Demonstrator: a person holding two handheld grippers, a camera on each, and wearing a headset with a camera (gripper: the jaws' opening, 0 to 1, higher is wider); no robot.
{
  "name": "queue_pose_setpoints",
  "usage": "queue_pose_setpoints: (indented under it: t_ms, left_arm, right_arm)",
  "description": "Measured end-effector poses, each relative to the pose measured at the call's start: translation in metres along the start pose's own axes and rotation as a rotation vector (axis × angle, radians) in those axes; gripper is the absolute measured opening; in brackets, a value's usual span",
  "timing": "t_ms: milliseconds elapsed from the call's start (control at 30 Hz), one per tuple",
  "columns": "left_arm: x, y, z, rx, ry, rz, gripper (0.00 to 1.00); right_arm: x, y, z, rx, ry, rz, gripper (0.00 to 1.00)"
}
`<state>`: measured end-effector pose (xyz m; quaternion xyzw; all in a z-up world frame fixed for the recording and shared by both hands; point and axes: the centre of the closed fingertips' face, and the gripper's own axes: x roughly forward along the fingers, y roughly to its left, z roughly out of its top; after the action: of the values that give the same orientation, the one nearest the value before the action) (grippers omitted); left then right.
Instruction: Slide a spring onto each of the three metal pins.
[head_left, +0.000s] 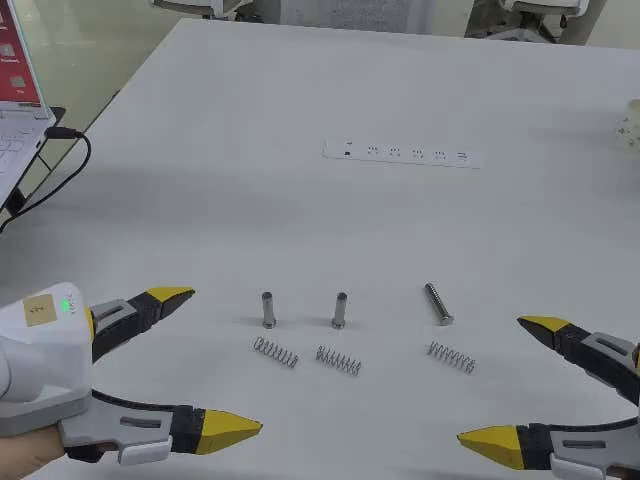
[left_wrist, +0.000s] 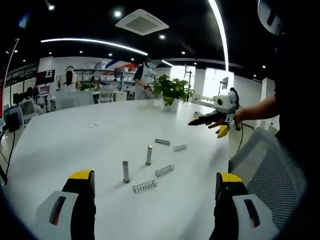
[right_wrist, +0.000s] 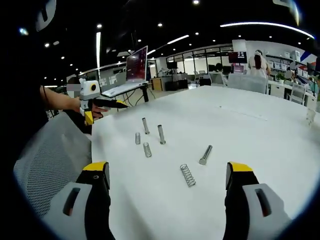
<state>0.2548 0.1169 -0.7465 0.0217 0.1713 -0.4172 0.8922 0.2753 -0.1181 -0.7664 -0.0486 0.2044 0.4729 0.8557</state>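
Observation:
Two short metal pins (head_left: 267, 309) (head_left: 340, 310) stand upright on the white table (head_left: 300, 200). A third, longer pin (head_left: 438, 304) lies on its side to their right. One spring lies in front of each pin: left spring (head_left: 275, 352), middle spring (head_left: 338, 361), right spring (head_left: 451, 357). My left gripper (head_left: 215, 360) hovers open at the lower left, clear of the parts. At the lower right my right gripper (head_left: 500, 380) is open too. Between the left gripper's (left_wrist: 155, 176) yellow tips I see the pins (left_wrist: 149, 155); the right gripper (right_wrist: 167, 167) faces the lying pin (right_wrist: 205, 154).
A white power strip (head_left: 403, 153) lies flat further back on the table. A laptop (head_left: 15, 90) with a black cable (head_left: 55, 170) sits at the far left edge. Chairs stand beyond the far edge, and people are in the office background.

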Motion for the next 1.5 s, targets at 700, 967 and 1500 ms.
queue_pose_setpoints:
  t_ms: [700,967,1500]
  left_arm:
    - [-0.0005,0.0008,0.0004,-0.001,0.002,0.010,0.98]
    - [-0.0005,0.0016,0.0007,-0.007,-0.001,0.011,0.98]
    - [-0.0017,0.0070,-0.0012,-0.007,0.001,0.022,0.98]
  right_arm:
    - [-0.0008,-0.0011,-0.0028,-0.008,0.017,-0.003,0.95]
    - [0.0010,-0.0004,-0.0014,-0.007,0.016,-0.001,0.94]
    - [0.0038,-0.0008,-0.0007,-0.007,0.022,0.007,0.93]
